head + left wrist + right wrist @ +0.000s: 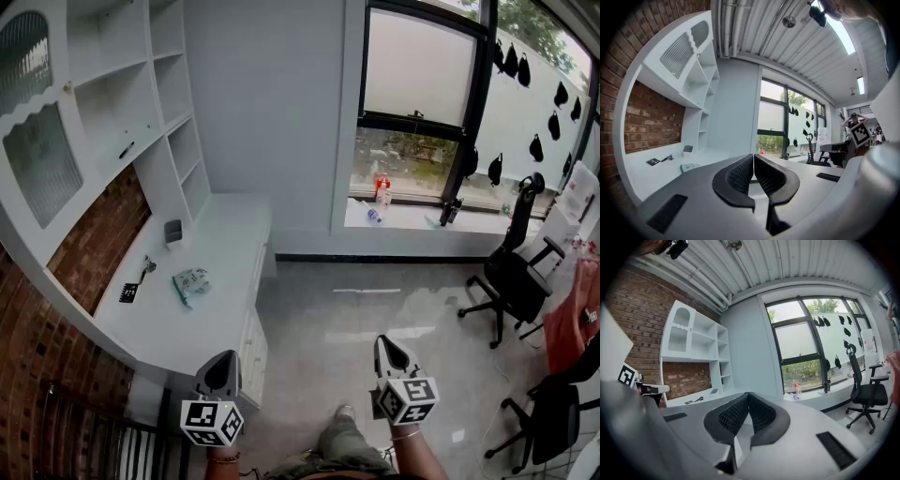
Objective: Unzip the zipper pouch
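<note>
The zipper pouch [190,284] is not yet in hand: the left tongs [222,364] and right tongs [388,352], black ribbed pads pressed together on nothing, hang in front of the person, the right above the glossy grey floor [375,300]. Farther out, the pouch lies flat on the smooth white worktop [220,323], a small, soft-looking packet in pale green. The next move likely calls for reaching it, pinning one end and finding the slider, too small to see here.

Black office chair [511,274] by the windowsill [412,217], bottles [382,189] on it, white desk [225,246] opposite.
</note>
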